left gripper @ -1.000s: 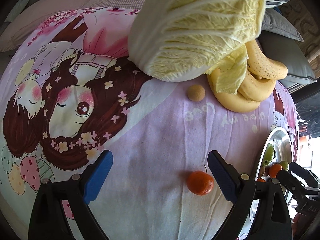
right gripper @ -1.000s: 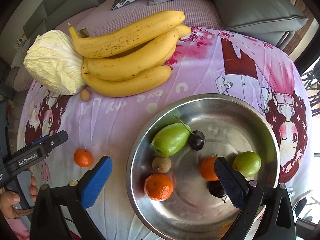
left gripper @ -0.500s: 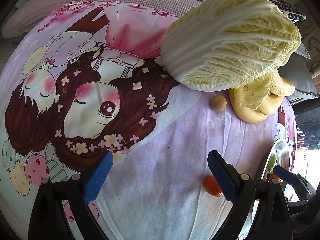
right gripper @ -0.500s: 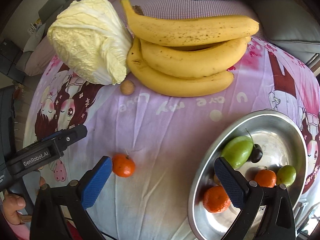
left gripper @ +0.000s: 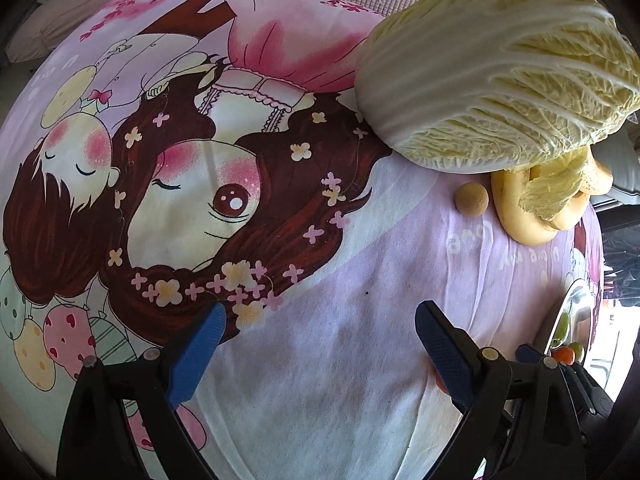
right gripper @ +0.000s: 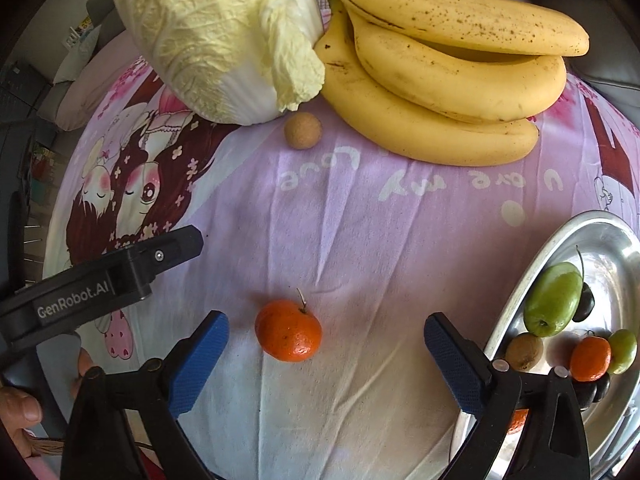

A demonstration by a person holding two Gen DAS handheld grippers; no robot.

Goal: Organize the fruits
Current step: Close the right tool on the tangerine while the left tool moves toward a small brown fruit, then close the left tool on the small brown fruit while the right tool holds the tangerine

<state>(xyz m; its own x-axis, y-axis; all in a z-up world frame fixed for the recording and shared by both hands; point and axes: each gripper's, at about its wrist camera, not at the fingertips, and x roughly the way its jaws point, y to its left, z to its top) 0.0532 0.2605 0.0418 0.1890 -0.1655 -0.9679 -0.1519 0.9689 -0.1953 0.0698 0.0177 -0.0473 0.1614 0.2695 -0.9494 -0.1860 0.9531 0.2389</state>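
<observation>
An orange tangerine (right gripper: 289, 330) lies on the pink cartoon cloth, between the open blue fingers of my right gripper (right gripper: 326, 346), nearer the left finger. A steel bowl (right gripper: 612, 240) at the right holds a green fruit (right gripper: 554, 304), a small tangerine (right gripper: 590, 358), a brown fruit (right gripper: 524, 346) and dark plums. A bunch of bananas (right gripper: 452, 80) and a small brown round fruit (right gripper: 303, 129) lie farther back. My left gripper (left gripper: 320, 350) is open and empty over the cloth; its body also shows in the right wrist view (right gripper: 100, 280).
A large napa cabbage (right gripper: 216, 36) lies at the back next to the bananas; it also shows in the left wrist view (left gripper: 496, 80). Grey cushions lie behind the table. The bowl's rim (left gripper: 576, 312) shows at the right edge of the left wrist view.
My right gripper has swung left from over the bowl and now straddles the tangerine. My left gripper has drifted left, so the tangerine has slid behind its right finger.
</observation>
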